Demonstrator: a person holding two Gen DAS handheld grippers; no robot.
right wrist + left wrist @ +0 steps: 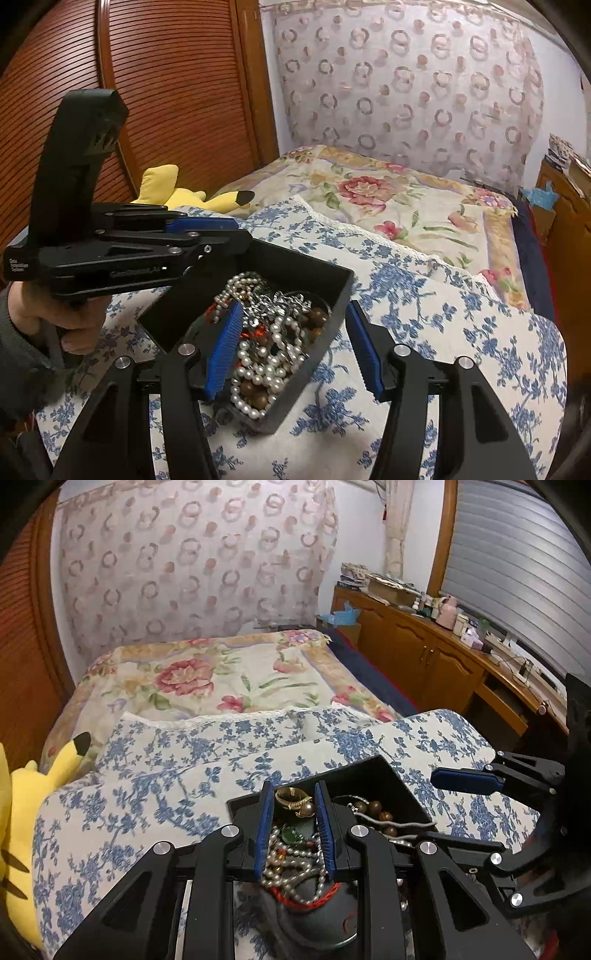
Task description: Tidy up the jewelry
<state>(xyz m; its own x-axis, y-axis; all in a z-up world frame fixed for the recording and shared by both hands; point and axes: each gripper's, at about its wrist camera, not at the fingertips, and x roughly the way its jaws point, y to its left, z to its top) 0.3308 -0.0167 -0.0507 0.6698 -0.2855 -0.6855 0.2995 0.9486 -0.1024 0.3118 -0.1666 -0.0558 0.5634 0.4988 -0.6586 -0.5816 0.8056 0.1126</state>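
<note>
A black open box (384, 775) (332, 280) sits on a blue-flowered cushion. It holds a tangle of jewelry: pearl strands (258, 373) (291, 864), brown wooden beads (380, 810) (317, 317), a red cord (317, 901) and a gold ring with a pearl (295, 799). My left gripper (291, 794) is over the box, its blue pads narrowly apart on either side of the gold ring; it also shows in the right wrist view (207, 225). My right gripper (295, 314) is open, straddling the box's near right wall, one finger inside over the pearls.
The cushion (424, 317) lies on a bed with a floral quilt (221, 672). A yellow plush toy (33, 790) (177, 192) is at the left. A wooden cabinet (424, 646) with clutter runs along the right. A wooden slatted door (147, 92) stands behind.
</note>
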